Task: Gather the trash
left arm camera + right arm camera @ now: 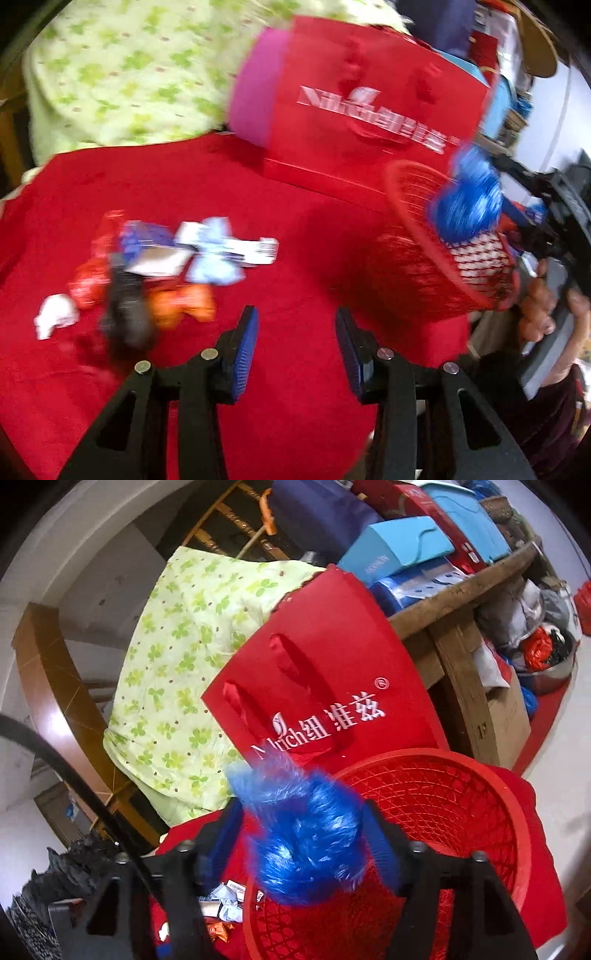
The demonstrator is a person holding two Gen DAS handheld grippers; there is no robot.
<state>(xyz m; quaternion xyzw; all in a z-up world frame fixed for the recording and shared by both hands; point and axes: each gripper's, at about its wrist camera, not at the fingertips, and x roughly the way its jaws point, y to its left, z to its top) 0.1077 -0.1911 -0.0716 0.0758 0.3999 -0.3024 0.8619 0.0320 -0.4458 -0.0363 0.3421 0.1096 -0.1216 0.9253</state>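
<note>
Trash, in the form of a small heap of crumpled wrappers [162, 273] in orange, red, white, pale blue and black, lies on the red tablecloth [295, 236], to the left of the left gripper [297, 350] and well apart from the red plastic mesh basket [424, 266] that stands near the table's right edge. One white scrap [55, 317] sits at the outer left end of the heap.

Left gripper: jaws stand apart with only bare cloth between the blue pads. It holds nothing and touches none of the wrappers. The left wrist picture is blurred, so individual pieces cannot be counted reliably.

Right gripper [301, 845]: a crumpled blue plastic wad [306, 834] sits between the fingers, above the near rim of the basket. The jaws are spread wide. Whether the pads press on the wad or have let it go cannot be told, as the wad is smeared by motion. A person's hand [546, 310] is on the right gripper's handle.

Progress, as judged: one piece is at the point of deposit over the basket. The basket floor, where visible through the right wrist view, shows no clear contents. The bulk of the heap remains uncollected, so the task appears to be in its early part.

Behind the work area stand a red paper gift bag with white lettering [332, 686] and a green clover-print cloth [184, 664]; neither is in the way.
</note>
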